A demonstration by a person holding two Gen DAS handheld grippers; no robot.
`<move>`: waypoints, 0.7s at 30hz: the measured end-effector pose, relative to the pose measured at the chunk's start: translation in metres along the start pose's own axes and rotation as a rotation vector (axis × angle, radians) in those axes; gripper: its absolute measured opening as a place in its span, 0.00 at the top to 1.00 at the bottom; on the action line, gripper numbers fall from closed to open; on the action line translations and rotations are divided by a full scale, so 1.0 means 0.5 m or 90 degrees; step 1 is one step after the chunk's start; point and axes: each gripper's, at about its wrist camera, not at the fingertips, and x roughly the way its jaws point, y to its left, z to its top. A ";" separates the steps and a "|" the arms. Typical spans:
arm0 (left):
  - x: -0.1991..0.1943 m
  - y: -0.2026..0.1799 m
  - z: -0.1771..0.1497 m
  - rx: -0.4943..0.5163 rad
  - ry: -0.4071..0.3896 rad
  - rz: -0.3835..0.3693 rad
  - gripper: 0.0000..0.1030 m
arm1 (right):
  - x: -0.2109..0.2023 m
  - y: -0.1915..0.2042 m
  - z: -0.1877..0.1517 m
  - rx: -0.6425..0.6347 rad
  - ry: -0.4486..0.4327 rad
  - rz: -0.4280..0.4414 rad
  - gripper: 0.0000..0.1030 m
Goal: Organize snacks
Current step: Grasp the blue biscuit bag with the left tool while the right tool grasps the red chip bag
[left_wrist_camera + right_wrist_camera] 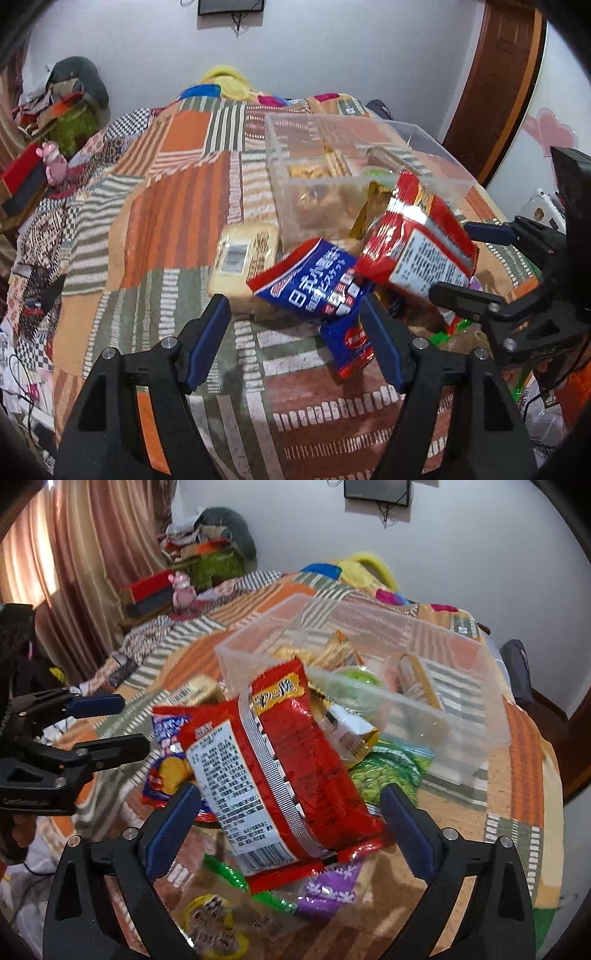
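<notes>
A red snack bag (280, 768) leans against the clear plastic box (369, 613), between the wide-apart fingers of my right gripper (290, 790). The pads do not press on it, and a gap shows at the right finger. In the left wrist view, a blue biscuit bag (314, 288) lies tilted on the pile. It sits between the fingers of my left gripper (293, 310), which is open, with room beside the left finger. The red bag (413, 240) and right gripper (450, 258) appear to its right. The box (369, 118) holds several snacks.
Loose packets lie in front of the box on a patchwork quilt (177, 221): a beige packet (243, 258), a green pea bag (384, 771), a purple packet (332, 890) and a clear bag (214, 923). Left gripper (122, 727) is at the left. Clutter (55, 122) lies beyond the bed.
</notes>
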 end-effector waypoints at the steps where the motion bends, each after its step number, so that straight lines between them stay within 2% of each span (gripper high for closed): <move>1: 0.004 0.002 -0.002 -0.002 0.003 -0.002 0.30 | 0.007 0.000 0.001 -0.004 0.010 -0.001 0.06; 4: 0.013 0.004 -0.008 -0.006 0.010 -0.005 0.30 | 0.019 0.002 0.005 -0.019 0.017 -0.013 0.06; 7: 0.023 0.006 -0.012 -0.013 0.017 -0.012 0.30 | 0.017 0.010 0.005 -0.030 0.010 -0.006 0.18; 11: 0.028 0.003 -0.013 -0.013 0.020 -0.018 0.30 | 0.012 0.015 0.003 -0.028 0.004 0.019 0.46; 12: 0.029 0.001 -0.012 -0.013 0.020 -0.021 0.30 | 0.011 0.016 0.003 -0.026 0.004 0.023 0.48; 21: 0.058 -0.029 0.003 -0.009 0.031 -0.037 0.29 | -0.042 -0.015 -0.001 0.015 -0.049 0.012 0.51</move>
